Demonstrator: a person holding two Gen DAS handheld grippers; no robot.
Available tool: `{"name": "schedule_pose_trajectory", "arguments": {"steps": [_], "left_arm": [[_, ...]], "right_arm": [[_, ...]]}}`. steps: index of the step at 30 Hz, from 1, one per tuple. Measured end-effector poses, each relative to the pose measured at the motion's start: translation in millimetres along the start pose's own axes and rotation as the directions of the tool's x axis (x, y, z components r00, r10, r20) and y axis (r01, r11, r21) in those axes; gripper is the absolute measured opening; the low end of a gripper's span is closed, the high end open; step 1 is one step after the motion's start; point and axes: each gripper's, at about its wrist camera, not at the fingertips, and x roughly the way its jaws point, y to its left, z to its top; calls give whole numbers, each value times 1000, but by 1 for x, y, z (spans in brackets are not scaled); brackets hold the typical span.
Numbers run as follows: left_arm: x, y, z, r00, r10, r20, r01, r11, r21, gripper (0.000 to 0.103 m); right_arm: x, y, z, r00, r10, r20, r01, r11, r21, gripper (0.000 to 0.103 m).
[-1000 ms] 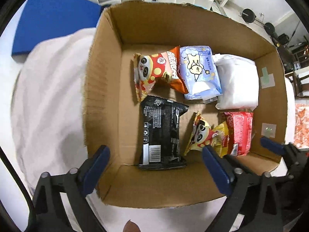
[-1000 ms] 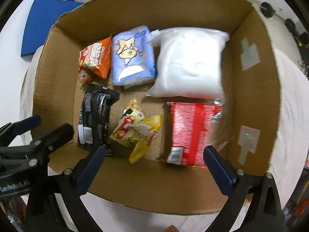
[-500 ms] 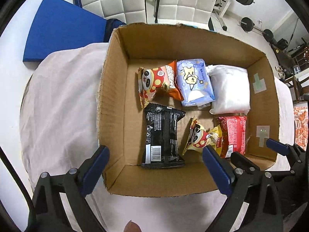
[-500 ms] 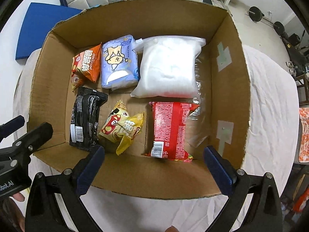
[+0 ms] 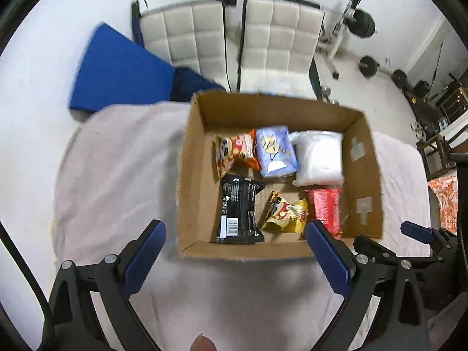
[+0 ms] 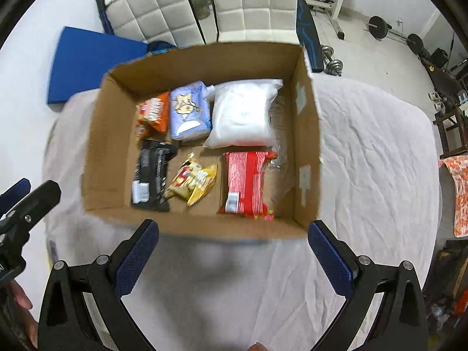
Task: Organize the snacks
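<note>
An open cardboard box (image 5: 196,175) (image 6: 307,146) stands on a cloth-covered table. Inside lie an orange panda pack (image 5: 234,152) (image 6: 153,111), a light blue pack (image 5: 275,152) (image 6: 190,111), a white bag (image 5: 318,155) (image 6: 242,114), a black pack (image 5: 239,207) (image 6: 153,172), a yellow pack (image 5: 285,215) (image 6: 194,181) and a red pack (image 5: 326,207) (image 6: 248,181). My left gripper (image 5: 234,257) hangs open above the box's near wall, holding nothing. My right gripper (image 6: 232,254) is open and empty too, just short of the box.
The pale cloth (image 6: 374,161) covers the table around the box. Behind stand white padded panels (image 5: 204,38), a blue mat (image 5: 117,73) and weight equipment (image 5: 362,26). An orange patterned cloth (image 6: 456,181) hangs at the right.
Both grippers have drawn up and back from the box, which now looks smaller with more table and room showing. The snacks have not moved.
</note>
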Motion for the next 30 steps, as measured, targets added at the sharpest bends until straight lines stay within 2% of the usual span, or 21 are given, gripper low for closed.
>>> {"name": "schedule_pose_trajectory", "arguments": {"steps": [6, 10, 14, 24, 30], "left_arm": [[-79, -10, -29, 994, 20, 107, -19, 1000, -13, 99], [-132, -9, -45, 982, 11, 188, -1, 999, -53, 99], [-180, -17, -62, 965, 33, 260, -26, 999, -33, 99], [-242, -20, -87, 943, 43, 330, -39, 999, -21, 99], [-252, -27, -93, 943, 27, 331, -25, 1000, -11, 99]], "right_arm": [[-83, -6, -48, 992, -26, 126, 28, 1000, -11, 103], [-138, -14, -80, 981, -6, 195, 4, 1000, 9, 103], [-184, -21, -102, 966, -11, 258, 6, 1000, 20, 103], [-267, -33, -138, 935, -27, 355, 15, 999, 36, 103], [-293, -33, -149, 920, -36, 389, 26, 999, 31, 103]]}}
